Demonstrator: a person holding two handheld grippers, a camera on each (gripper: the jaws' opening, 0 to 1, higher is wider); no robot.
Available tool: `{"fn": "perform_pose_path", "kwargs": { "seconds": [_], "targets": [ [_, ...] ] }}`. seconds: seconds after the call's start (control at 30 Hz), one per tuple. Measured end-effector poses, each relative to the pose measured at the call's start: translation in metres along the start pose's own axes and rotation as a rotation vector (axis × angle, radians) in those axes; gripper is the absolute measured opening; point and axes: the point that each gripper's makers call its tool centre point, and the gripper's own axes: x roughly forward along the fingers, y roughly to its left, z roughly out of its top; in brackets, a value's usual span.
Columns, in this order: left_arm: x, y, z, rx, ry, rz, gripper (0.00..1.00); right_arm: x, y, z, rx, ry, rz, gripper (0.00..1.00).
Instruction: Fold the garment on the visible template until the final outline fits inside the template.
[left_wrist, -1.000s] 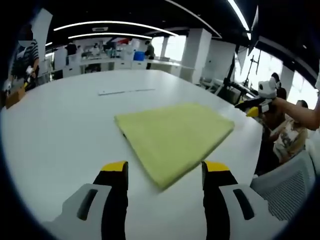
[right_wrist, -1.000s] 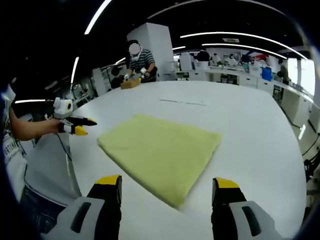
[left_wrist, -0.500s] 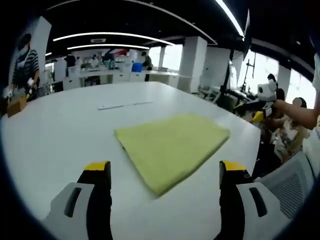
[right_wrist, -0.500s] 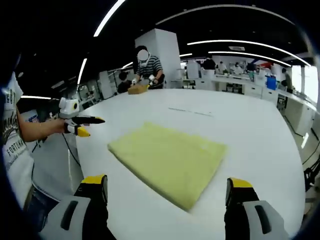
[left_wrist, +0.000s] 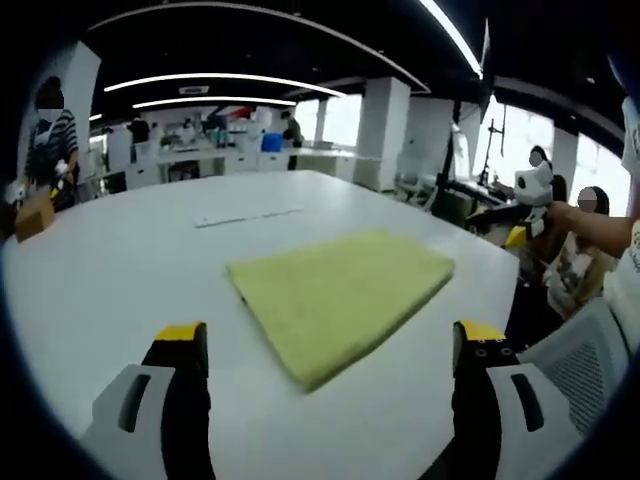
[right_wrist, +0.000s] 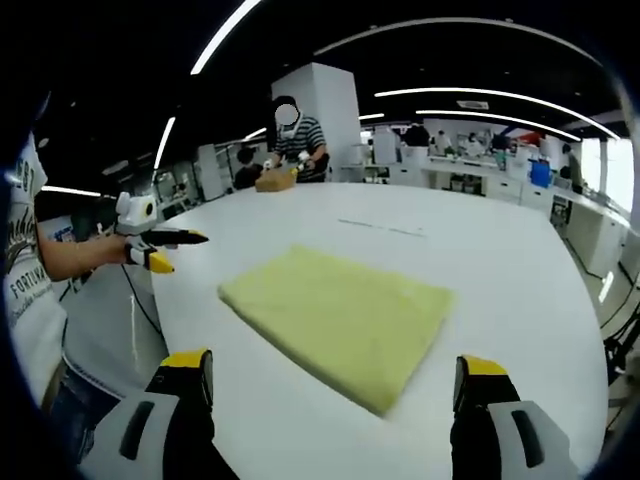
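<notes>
A folded yellow-green garment (left_wrist: 335, 290) lies flat on the white table (left_wrist: 130, 270), a neat four-sided shape with one corner toward me. In the left gripper view my left gripper (left_wrist: 325, 340) stands open, its yellow-tipped jaws wide apart, short of the garment's near corner. The right gripper view has the same garment (right_wrist: 340, 320) with my right gripper (right_wrist: 335, 365) open in front of it, nothing between the jaws. The left gripper (right_wrist: 160, 245) also shows there at the left, held by a hand. The right gripper (left_wrist: 520, 205) appears at the right of the left gripper view. I make out no template outline.
A thin pale strip (left_wrist: 245, 214) lies on the table beyond the garment. A person in a striped shirt works at a brown box (right_wrist: 272, 180) at the table's far edge. A mesh chair (left_wrist: 590, 370) stands by the table's right edge.
Both grippers' jaws have spread wider since a second ago. Both views have pulled back a little from the garment, which lies as before.
</notes>
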Motion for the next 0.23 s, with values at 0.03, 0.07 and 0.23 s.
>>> {"fn": "perform_pose_path", "kwargs": {
  "seconds": [0.03, 0.07, 0.23],
  "targets": [
    [-0.0006, -0.0004, -0.0009, 0.001, 0.003, 0.002, 0.99, 0.0001, -0.0013, -0.0011, 0.002, 0.002, -0.003, 0.99],
    [-0.0013, -0.0009, -0.0013, -0.001, 0.002, 0.003, 0.99, 0.0002, -0.0015, -0.0015, 0.005, 0.004, -0.004, 0.99],
    [-0.0045, -0.0016, -0.0043, -0.015, 0.006, 0.014, 0.99, 0.0002, -0.0034, -0.0059, -0.002, 0.023, -0.007, 0.99]
  ]
}}
